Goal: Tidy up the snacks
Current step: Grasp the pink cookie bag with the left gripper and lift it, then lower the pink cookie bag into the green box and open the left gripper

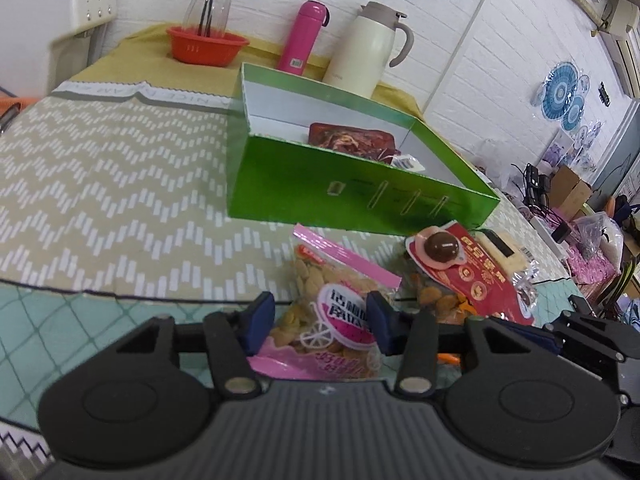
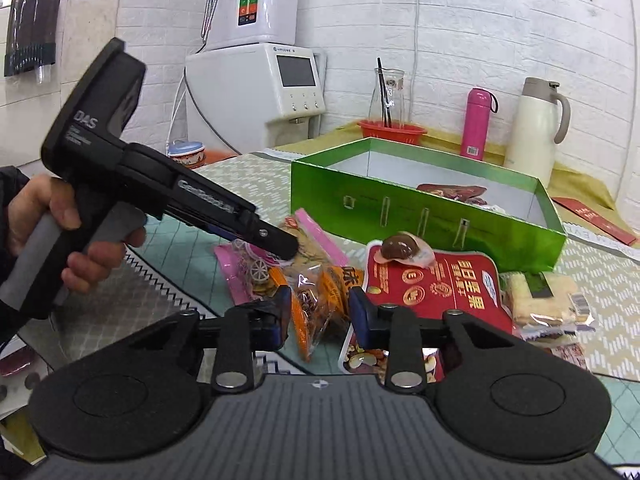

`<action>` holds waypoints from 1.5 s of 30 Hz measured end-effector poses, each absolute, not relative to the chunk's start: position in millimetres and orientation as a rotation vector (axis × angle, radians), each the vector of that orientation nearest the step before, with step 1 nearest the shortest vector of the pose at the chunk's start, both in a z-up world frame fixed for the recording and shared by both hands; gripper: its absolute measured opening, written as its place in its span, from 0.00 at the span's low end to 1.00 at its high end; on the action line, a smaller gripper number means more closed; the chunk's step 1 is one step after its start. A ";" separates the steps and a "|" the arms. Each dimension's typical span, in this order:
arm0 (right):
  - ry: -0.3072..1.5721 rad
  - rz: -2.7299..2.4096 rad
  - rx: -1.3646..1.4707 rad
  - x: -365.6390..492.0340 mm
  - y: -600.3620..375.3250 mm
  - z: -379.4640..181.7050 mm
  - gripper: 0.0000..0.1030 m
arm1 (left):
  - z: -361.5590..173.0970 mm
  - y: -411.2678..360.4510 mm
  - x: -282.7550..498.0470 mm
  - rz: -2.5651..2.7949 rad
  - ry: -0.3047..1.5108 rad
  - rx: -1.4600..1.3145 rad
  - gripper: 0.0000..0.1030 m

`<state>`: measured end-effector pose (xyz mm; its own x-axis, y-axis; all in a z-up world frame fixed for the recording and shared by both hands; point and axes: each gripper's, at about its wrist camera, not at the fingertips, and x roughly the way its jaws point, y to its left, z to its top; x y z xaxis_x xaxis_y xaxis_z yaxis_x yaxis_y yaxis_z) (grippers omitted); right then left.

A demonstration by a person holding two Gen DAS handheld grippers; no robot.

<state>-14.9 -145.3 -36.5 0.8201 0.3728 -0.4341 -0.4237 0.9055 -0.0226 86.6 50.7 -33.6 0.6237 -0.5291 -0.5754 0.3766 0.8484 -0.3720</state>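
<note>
A green box [image 1: 352, 184] [image 2: 424, 216] stands open on the table with a dark red snack pack [image 1: 352, 138] [image 2: 452, 192] inside. In front of it lies a pile of snacks. My left gripper [image 1: 320, 326] is open, its fingers on either side of a pink bag of crackers [image 1: 340, 312] [image 2: 244, 264]. My right gripper [image 2: 318, 310] is open around an orange snack bag [image 2: 320, 292] [image 1: 440, 300]. A red nut pack [image 2: 444, 284] [image 1: 480, 280] with a brown egg pouch [image 2: 402, 248] [image 1: 440, 246] on top lies to the right. A pale wafer pack [image 2: 540, 292] [image 1: 504, 252] lies beyond.
An orange basket [image 1: 206, 46] [image 2: 392, 130] with a glass carafe, a pink flask [image 1: 302, 36] [image 2: 476, 124] and a cream thermos jug [image 1: 368, 48] [image 2: 536, 124] stand behind the box by the wall. A white water dispenser [image 2: 260, 84] stands at the table's far left end.
</note>
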 end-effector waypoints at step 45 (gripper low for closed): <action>0.727 0.690 0.092 87.6 -145.8 -21.9 0.26 | -47.3 49.8 26.4 -0.463 0.662 -0.281 0.30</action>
<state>87.6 -145.8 -21.9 0.5391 0.6099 -0.5809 -0.5483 0.7776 0.3076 26.4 49.8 -47.3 0.6929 -0.4962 -0.5232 0.3210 0.8620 -0.3924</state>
